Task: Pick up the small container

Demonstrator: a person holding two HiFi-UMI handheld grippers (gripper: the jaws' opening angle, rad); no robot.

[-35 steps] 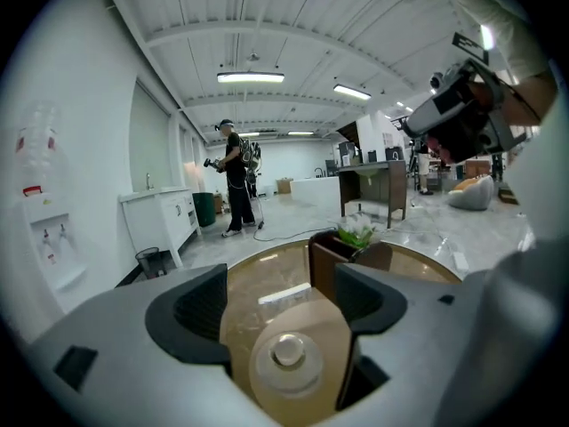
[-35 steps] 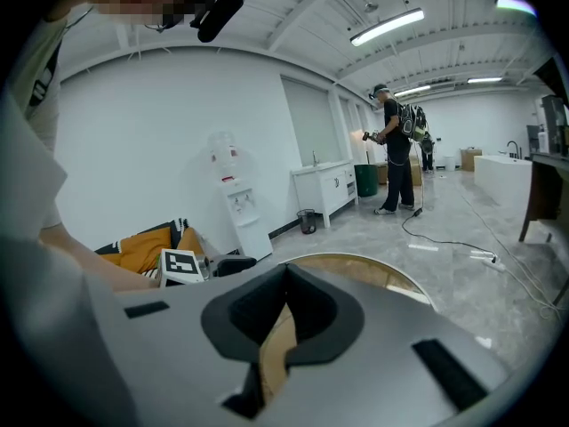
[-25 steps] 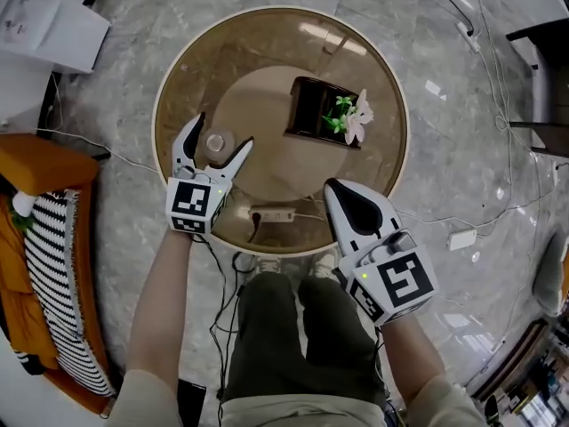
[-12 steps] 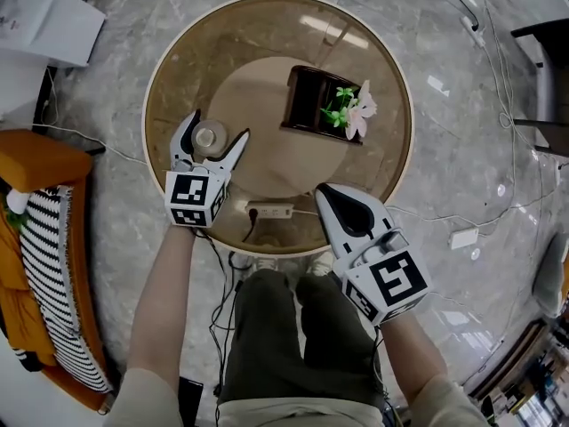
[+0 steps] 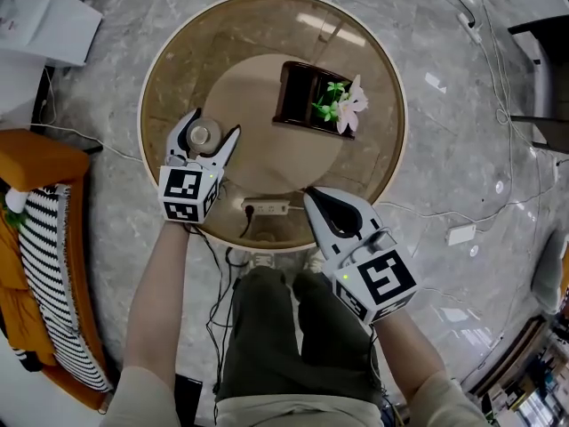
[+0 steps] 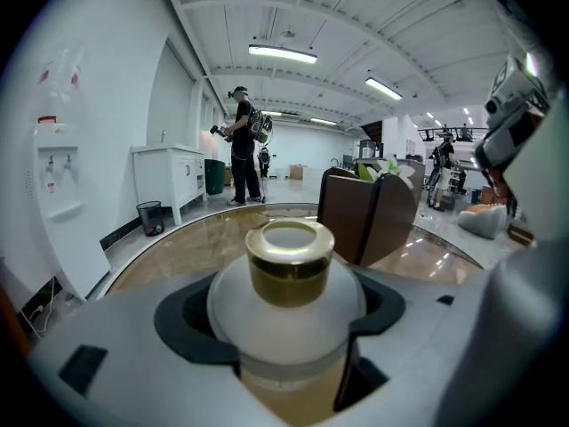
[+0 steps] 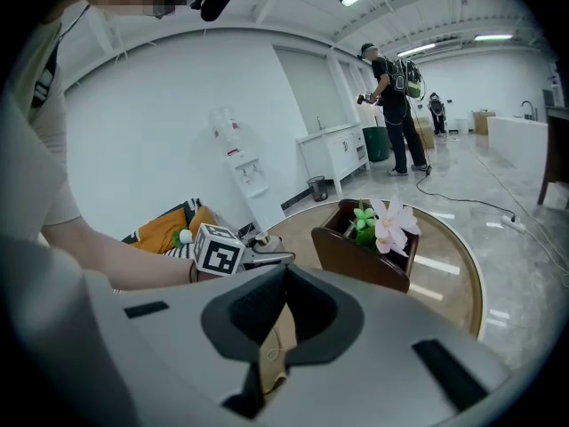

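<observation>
On the round glass table (image 5: 378, 78), toward its left side in the head view, the small container (image 5: 203, 135) stands upright between the jaws of my left gripper (image 5: 214, 124). Those jaws have just been closing and bracket it without clearly pressing yet, while my right gripper (image 5: 313, 196) hangs clenched and empty over the near rim. I judge it a light, rigid, smooth and probably breakable jar, so I'd squeeze gently low on its rounded white body, not the narrow gold collar (image 6: 289, 263).
</observation>
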